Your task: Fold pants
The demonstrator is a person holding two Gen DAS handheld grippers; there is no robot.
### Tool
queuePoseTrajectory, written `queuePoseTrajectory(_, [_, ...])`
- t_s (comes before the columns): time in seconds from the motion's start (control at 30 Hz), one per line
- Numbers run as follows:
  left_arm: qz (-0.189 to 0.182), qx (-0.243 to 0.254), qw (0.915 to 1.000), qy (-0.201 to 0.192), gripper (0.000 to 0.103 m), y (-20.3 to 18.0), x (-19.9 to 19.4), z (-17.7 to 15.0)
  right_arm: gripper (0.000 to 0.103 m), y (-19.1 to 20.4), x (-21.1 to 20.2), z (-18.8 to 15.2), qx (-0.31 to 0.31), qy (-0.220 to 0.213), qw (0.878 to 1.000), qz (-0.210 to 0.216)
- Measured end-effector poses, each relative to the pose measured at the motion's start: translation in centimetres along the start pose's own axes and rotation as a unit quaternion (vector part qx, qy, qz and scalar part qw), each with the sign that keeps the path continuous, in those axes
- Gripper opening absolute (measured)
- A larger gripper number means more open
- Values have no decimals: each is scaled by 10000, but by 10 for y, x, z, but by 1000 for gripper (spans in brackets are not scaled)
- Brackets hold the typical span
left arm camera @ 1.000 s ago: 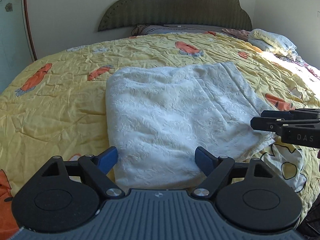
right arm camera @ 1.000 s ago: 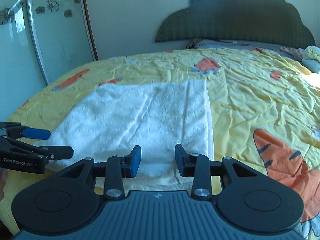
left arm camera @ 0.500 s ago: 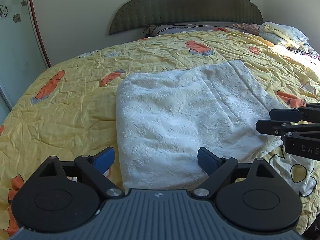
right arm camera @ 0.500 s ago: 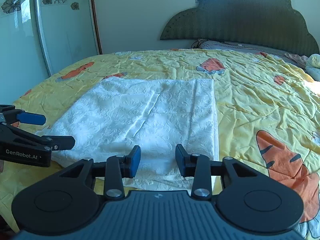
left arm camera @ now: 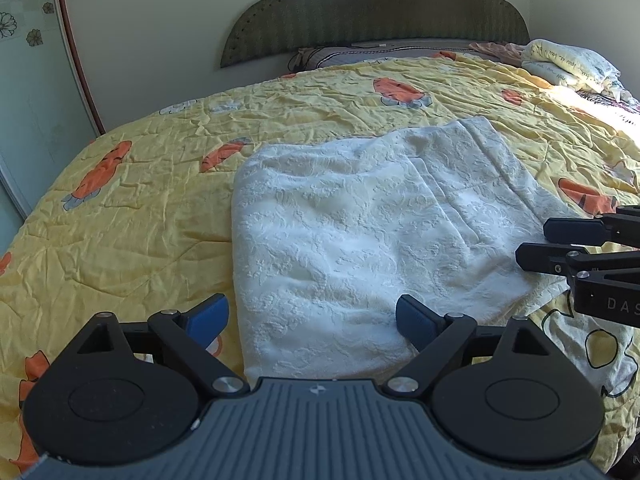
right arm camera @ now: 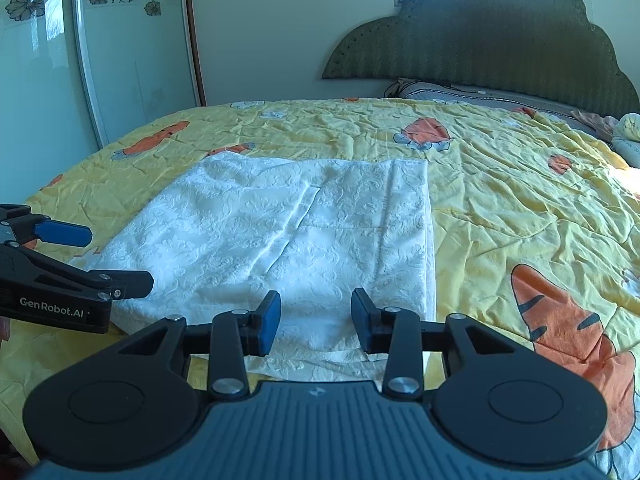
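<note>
Hand-held gripper open, pants lengthwise toward headboard

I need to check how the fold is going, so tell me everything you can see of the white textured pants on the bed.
The white pants are of embossed, floral-patterned fabric, already folded into a flat, roughly rectangular stack with a seam or leg edge running down the middle. They lie on the wrinkled yellow carrot-print quilt, near its front edge. The layered near edge faces both grippers; nothing grips or visibly touches them.

hidden: pants near edge | by: left tongs body
</note>
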State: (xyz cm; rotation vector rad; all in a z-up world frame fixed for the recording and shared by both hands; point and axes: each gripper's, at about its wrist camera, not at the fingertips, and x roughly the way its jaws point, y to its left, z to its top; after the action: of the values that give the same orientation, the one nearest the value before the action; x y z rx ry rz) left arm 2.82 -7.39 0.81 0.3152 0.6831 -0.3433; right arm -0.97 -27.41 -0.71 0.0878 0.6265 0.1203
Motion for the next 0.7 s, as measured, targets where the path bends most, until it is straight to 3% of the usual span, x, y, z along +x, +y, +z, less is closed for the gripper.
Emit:
queuePoseTrajectory(0.1, [101, 101, 9998, -148, 94, 8, 2, 5, 40, -10, -5, 6, 231, -159, 9996, 94])
queuePoseTrajectory(0.2, [106, -24, 9999, -111, 95, 29, 14, 15, 67, -34, -5, 16, 587, -262, 9977, 208])
queuePoseTrajectory(0.23, [44, -94, 9999, -95, 95, 37, 19, 18, 68, -44, -4, 18, 688, -300, 9969, 218])
queuePoseTrajectory(0.33, [-340, -373, 9987, 109, 95, 63, 36, 25, 68, -77, 11, 22, 1104, -162, 9930, 377])
queuePoseTrajectory(0.4, [-845, -660, 9937, 315, 95, 79, 48, 28, 68, -102, 31, 21, 1562, 136, 9837, 879])
queuePoseTrajectory(0.5, [-1705, -1158, 9763, 663, 94, 101, 69, 28, 68, -131, 56, 14, 2264, 469, 9591, 1632])
queuePoseTrajectory(0.6, [-2497, -1674, 9486, 985, 94, 119, 92, 26, 69, -148, 75, 12, 2624, 634, 9317, 2429])
queuePoseTrajectory(0.7, [-3078, -2015, 9241, 1032, 96, 131, 107, 27, 70, -160, 92, 15, 2709, 789, 9082, 3091])
